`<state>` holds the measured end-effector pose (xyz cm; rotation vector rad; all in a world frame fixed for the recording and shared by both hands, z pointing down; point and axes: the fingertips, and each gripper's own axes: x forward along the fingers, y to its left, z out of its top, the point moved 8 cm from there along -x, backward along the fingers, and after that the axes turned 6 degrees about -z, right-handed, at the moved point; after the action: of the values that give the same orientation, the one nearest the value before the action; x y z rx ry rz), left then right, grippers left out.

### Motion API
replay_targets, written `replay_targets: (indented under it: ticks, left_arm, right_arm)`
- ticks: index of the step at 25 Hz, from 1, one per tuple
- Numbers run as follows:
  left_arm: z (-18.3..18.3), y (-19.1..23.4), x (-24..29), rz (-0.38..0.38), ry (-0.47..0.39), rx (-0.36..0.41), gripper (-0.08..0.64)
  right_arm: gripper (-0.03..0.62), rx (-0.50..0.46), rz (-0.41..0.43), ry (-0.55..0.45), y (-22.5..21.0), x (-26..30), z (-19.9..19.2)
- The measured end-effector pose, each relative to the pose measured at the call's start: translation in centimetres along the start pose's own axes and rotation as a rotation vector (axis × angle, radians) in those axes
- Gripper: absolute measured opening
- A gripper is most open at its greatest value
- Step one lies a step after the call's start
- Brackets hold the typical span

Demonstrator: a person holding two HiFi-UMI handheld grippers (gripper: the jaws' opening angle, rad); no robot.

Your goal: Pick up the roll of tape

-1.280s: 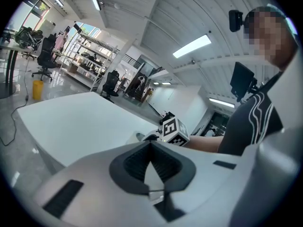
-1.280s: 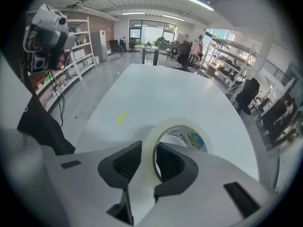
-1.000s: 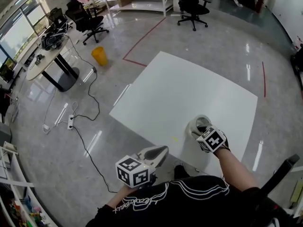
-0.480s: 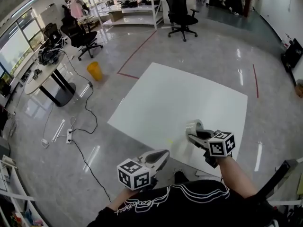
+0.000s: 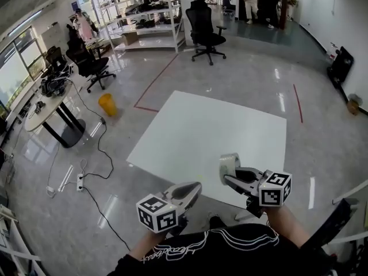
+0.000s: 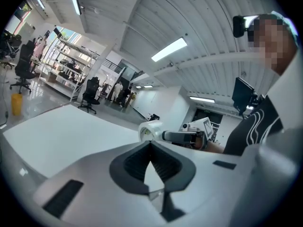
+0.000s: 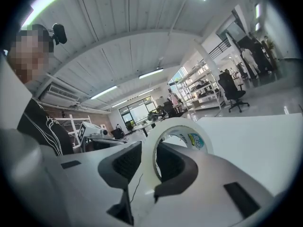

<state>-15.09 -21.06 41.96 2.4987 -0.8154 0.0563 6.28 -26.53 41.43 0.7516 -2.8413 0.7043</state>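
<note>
Two hand-held grippers show low in the head view, each with a cube of black-and-white square markers at its back. The right gripper (image 5: 231, 176) pinches the whitish roll of tape (image 5: 229, 167). In its own view the roll of tape (image 7: 147, 160) stands upright as a ring between the dark ribbed pads (image 7: 124, 163), and a printed label shows on the inside of its core. The left gripper view shows the roll (image 6: 148, 130) at the tip of the right gripper (image 6: 164, 136), lifted clear of the large white square mat (image 6: 61, 136) and seen against the far wall. In the head view the roll hangs over the near edge of that mat (image 5: 213, 128), which lies on the glossy grey floor (image 5: 259, 76).

The left gripper (image 5: 195, 187) points toward the mat's near edge, well apart from the roll. Its jaws are pressed together at the tips, with nothing between them, as the left gripper (image 6: 150, 144) shows in its own view.

Beyond the mat are a yellow bin (image 5: 106, 104), a black office chair (image 5: 204, 30) and a round table on a black base (image 5: 52, 105).
</note>
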Motion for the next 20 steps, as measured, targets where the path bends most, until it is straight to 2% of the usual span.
replay_targets:
  ticks: [9, 20]
  left_arm:
    - [0.2, -2.0, -0.1, -0.062, 0.001, 0.043, 0.003]
    - [0.0, -2.9, -0.3, -0.064, 0.003, 0.041, 0.003]
  right_arm:
    - [0.100, 0.020, 0.024, -0.073, 3.2, -2.4, -0.6]
    - [0.100, 0.025, 0.008, -0.088, 3.7, -3.4, -1.2]
